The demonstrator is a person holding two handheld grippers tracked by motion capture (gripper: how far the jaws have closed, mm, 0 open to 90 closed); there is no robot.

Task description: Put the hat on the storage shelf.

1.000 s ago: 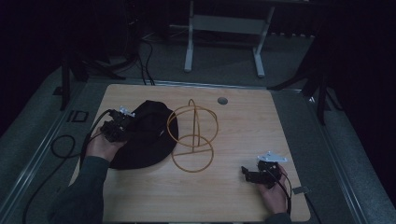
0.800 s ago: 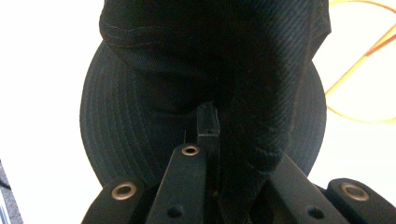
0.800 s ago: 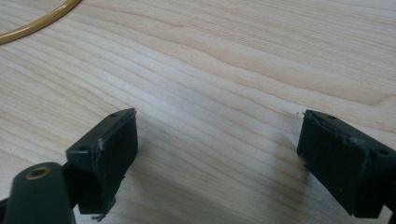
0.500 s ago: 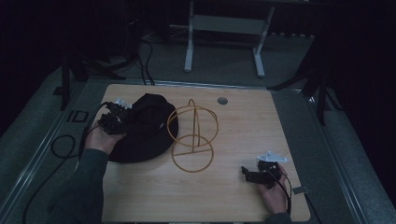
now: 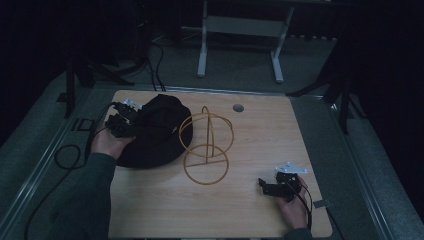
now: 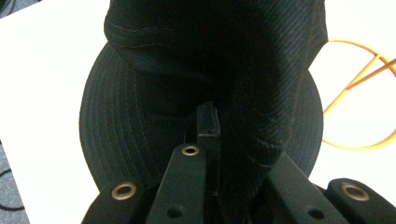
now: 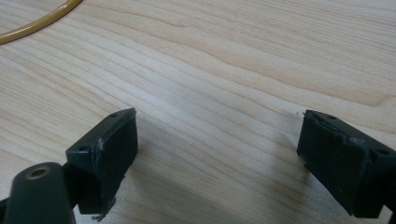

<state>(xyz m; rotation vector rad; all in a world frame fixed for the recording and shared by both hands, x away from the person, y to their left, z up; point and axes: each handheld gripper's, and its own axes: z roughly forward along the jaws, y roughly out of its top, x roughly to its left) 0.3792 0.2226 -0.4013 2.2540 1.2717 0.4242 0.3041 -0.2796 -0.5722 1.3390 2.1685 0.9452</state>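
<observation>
A black brimmed hat (image 5: 155, 132) lies on the left part of the wooden table (image 5: 260, 130), beside a yellow wire stand (image 5: 207, 145). My left gripper (image 5: 134, 121) is at the hat's far-left edge, shut on a fold of its fabric. In the left gripper view the jaws (image 6: 210, 123) pinch the black cloth (image 6: 210, 56), with the stitched brim below and the wire stand (image 6: 355, 93) at the right. My right gripper (image 5: 263, 186) rests low near the table's front right, open, pointing left. Its pads (image 7: 112, 154) stand wide apart over bare wood; a curve of the stand (image 7: 37, 21) shows at top left.
A round grommet hole (image 5: 238, 107) sits near the table's far edge. A black cable (image 5: 65, 155) loops on the floor at the left. Metal frame legs (image 5: 240, 45) stand beyond the table. A small grey tab (image 5: 320, 204) lies by the right hand.
My left gripper has risen and drawn slightly toward the far left, taking the hat's edge up with it. The right gripper has stayed where it was.
</observation>
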